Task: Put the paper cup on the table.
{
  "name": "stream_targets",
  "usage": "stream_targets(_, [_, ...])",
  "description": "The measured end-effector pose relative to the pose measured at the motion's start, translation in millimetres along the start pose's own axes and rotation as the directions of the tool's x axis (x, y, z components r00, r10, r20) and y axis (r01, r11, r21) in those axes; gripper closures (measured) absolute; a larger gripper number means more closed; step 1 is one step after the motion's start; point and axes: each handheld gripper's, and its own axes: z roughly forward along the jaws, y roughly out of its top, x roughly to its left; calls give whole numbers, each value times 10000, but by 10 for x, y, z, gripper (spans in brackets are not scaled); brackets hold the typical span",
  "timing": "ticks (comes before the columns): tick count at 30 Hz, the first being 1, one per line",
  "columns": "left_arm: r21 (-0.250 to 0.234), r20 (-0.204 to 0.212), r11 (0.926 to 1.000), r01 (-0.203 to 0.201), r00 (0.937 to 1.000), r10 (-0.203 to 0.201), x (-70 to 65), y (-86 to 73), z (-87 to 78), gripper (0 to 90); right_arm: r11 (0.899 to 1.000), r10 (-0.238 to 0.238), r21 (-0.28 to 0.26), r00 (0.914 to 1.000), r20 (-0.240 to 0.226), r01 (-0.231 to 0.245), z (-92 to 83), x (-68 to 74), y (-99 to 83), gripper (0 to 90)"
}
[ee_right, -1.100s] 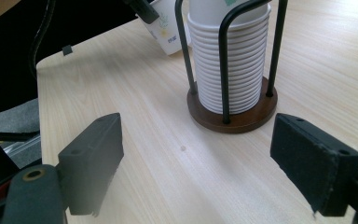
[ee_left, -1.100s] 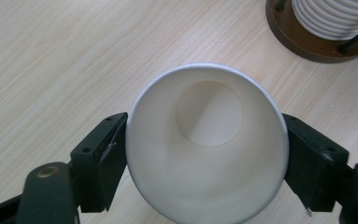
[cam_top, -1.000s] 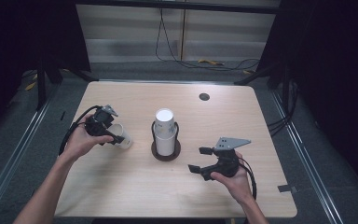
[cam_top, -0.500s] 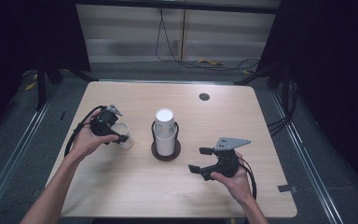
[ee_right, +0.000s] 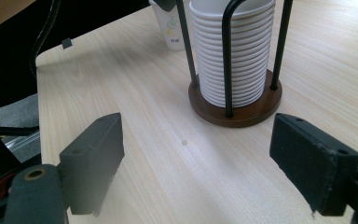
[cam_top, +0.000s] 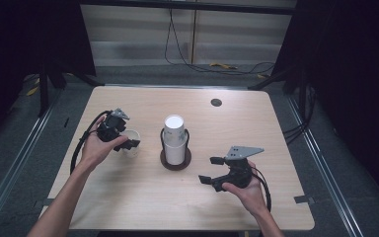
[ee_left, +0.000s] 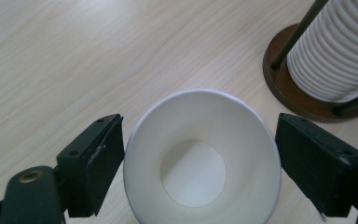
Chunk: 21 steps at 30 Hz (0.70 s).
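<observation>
White paper cup (ee_left: 201, 156) between left hand-held gripper (ee_left: 200, 163) jaws, just opened, pads clear.

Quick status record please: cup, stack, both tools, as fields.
cup: upright on the table, left of the stack, mouth up, empty
stack: nested white cups in a wire holder with a brown base, table centre
left tool: jaws have just been opening; either side of the cup, pads off it
right tool: open, nothing between the jaws, pointing toward the stack
</observation>
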Motion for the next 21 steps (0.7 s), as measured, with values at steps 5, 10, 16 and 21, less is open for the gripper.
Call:
stream_targets(5, [-750, 110, 9970, 173, 9998, -165, 15, -3, -70, 161, 10000, 10, -54, 10000, 33, -10, -12, -9, -1, 175])
stream_targets(10, [-1196, 77, 9924, 298, 9995, -291, 13, -55, -92, 168, 10000, 58, -63, 10000, 72, -58, -22, -18, -7, 174])
stream_targets(16, [-2153, 141, 9746, 616, 9981, -600, 9, -131, -157, 171, 10000, 60, -17, 9999, 98, -60, -10, -22, -12, 174])
stream_targets(21, [-2484, 128, 9647, 878, 9961, -873, 10, -212, -190, 171, 9999, 103, -61, 9998, 146, -102, -21, -27, -14, 174])
